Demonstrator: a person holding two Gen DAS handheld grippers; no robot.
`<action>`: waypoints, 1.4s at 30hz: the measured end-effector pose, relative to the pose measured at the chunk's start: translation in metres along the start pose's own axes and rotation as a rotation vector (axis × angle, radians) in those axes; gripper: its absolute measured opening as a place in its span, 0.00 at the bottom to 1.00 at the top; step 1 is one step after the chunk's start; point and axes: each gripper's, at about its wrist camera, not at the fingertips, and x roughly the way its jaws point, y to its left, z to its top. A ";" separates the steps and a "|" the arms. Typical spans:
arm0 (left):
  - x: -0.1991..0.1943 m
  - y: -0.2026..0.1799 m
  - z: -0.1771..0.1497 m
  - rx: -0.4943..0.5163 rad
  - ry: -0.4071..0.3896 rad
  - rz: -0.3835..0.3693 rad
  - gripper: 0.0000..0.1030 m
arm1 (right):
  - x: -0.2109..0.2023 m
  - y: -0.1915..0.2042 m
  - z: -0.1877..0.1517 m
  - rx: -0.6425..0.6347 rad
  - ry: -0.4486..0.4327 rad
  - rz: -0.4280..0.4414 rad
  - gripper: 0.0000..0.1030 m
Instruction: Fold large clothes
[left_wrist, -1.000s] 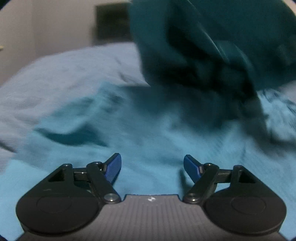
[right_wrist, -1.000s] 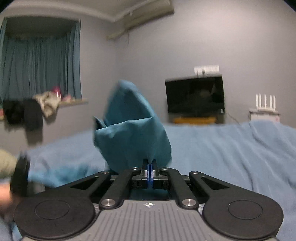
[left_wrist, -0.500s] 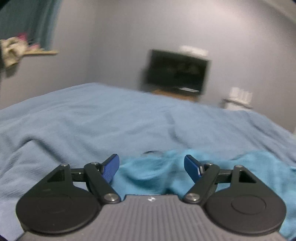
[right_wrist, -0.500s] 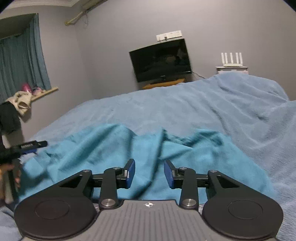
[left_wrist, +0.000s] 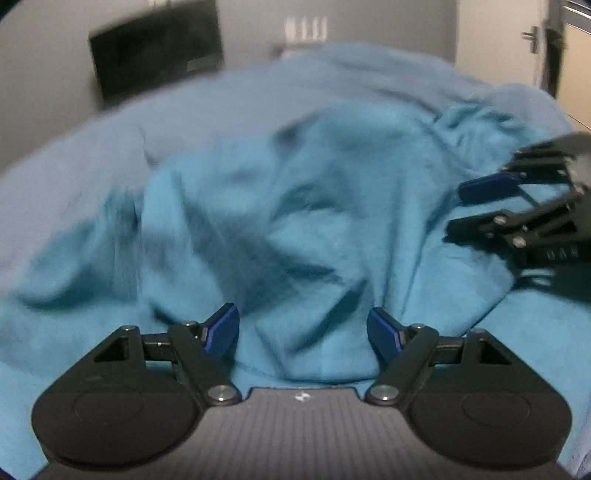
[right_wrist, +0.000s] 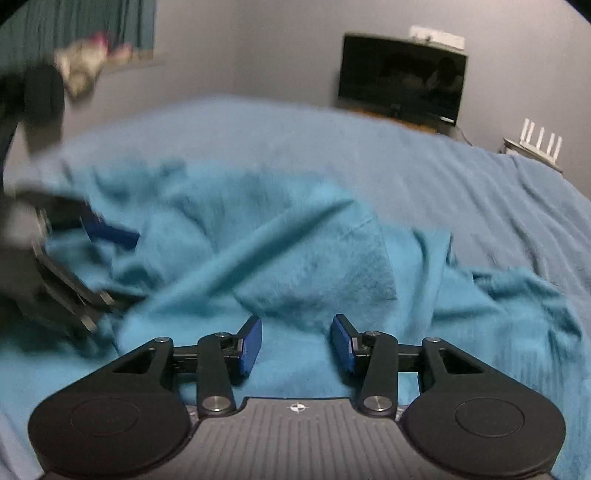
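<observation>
1. Both grippers, left (left_wrist: 303, 332) and right (right_wrist: 297, 341), spread wide, holding nothing.
2. Garment (left_wrist: 314, 206) lies crumpled on bed (right_wrist: 461, 177).
3. You risk pinching several layers; wrinkles hide the edges.

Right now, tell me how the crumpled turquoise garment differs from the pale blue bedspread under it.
The crumpled turquoise garment is a brighter, more saturated blue; the pale blue bedspread is greyer. The garment lies bunched in deep folds, the bedspread spread wide with shallow wrinkles. The garment covers only part of the bedspread. Both are soft blue fabric.
</observation>
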 end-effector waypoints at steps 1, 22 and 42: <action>0.003 0.004 0.000 -0.015 0.006 -0.006 0.74 | 0.003 0.001 -0.006 -0.019 0.002 -0.009 0.43; -0.070 0.137 0.000 -0.372 -0.158 0.204 0.88 | -0.074 -0.154 -0.028 0.271 -0.106 -0.326 0.71; 0.021 0.204 -0.024 -0.593 -0.069 -0.131 0.69 | 0.008 -0.245 -0.048 0.538 0.016 0.092 0.88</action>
